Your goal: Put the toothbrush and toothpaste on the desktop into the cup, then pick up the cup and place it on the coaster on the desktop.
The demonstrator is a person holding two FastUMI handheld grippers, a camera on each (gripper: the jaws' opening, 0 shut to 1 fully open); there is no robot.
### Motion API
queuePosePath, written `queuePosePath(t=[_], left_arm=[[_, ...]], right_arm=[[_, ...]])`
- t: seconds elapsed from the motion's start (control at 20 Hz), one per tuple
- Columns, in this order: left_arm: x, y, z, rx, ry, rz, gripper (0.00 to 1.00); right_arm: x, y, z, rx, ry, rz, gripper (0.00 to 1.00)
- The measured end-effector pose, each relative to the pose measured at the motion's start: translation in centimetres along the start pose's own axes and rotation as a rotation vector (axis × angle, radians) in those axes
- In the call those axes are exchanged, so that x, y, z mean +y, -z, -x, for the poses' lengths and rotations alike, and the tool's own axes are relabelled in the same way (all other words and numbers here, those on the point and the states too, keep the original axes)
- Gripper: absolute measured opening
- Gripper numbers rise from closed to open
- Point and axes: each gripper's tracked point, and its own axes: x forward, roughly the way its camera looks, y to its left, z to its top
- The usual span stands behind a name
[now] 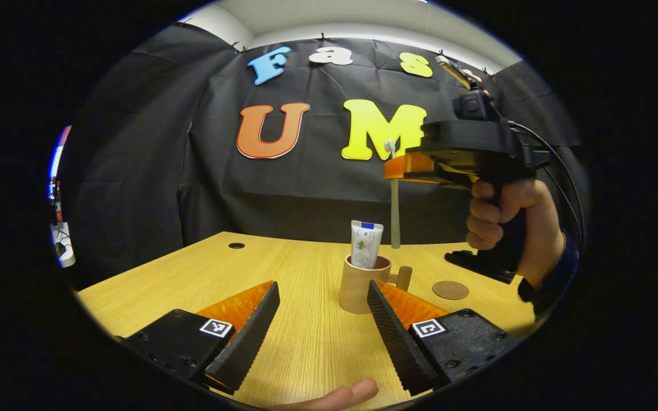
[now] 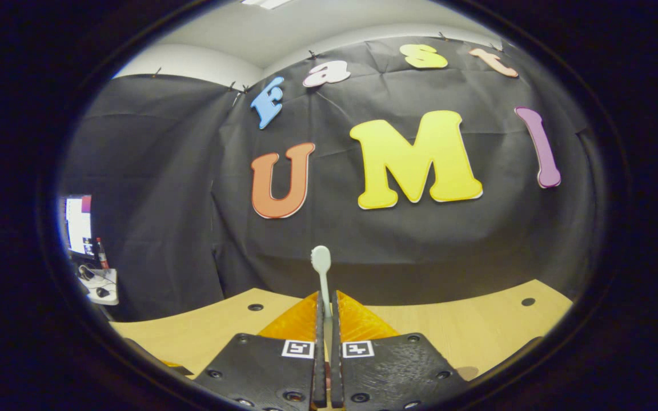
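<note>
Toothbrush [image 2: 322, 274]: held upright between the fingers of the right gripper [image 2: 325, 308], both fingers pressed on its handle, bristle head above them. In the left gripper view the toothbrush [image 1: 394, 211] hangs vertical in the air under the right gripper [image 1: 403, 166], its lower end above the desk and behind the cup, a little to the cup's right; head just above the gripper's nose.

Toothpaste [image 1: 366, 244]: white tube with a blue band near the top, standing in the cup, upper part sticking out above the rim, leaning slightly.

Cup [image 1: 358, 285]: tan, cylindrical, dark red inside, handle on its right side. Stands on the desk, partly behind the tip of the left gripper's right-hand finger.

Coaster [image 1: 450, 290]: round, brown, flat on the desk, right of the cup and apart from it. Nothing on it.

Left gripper [image 1: 322, 308]: fingers set wide, nothing between them, low over the desk, pointing toward the cup.

Hand [image 1: 512, 225]: wrapped round the right gripper's grip, dark blue sleeve at the wrist, cables running off the gripper's back.

Fingertip [image 1: 352, 394]: at the bottom edge of the left gripper view, between the left gripper's fingers.

Desk [image 1: 203, 268]: light wood grain, a small dark round hole near its far left edge; two more holes seen in the right gripper view.

Monitor [image 2: 79, 224]: lit, far left in the right gripper view, small items on a shelf below it.
</note>
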Motion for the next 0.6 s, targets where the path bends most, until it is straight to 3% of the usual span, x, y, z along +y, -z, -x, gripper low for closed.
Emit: queuePosePath(t=[0.4, 0.45, 0.5, 0.6], left_arm=[[0.0, 0.1, 0.4, -0.001, 0.017, 0.047, 0.98], [0.2, 0.0, 0.3, -0.003, 0.013, 0.048, 0.89], [0.3, -0.1, 0.4, -0.006, 0.013, 0.052, 0.98], [0.3, 0.0, 0.4, -0.005, 0.013, 0.061, 0.98]], right_arm=[[0.5, 2.2, -1.8, 0.057, 0.013, -0.028, 0.04], [0.5, 2.4, -2.0, 0.064, 0.018, -0.024, 0.04], [0.3, 2.5, -1.8, 0.067, 0.021, -0.027, 0.05], [0.4, 2.8, -1.8, 0.082, 0.014, -0.042, 0.05]])
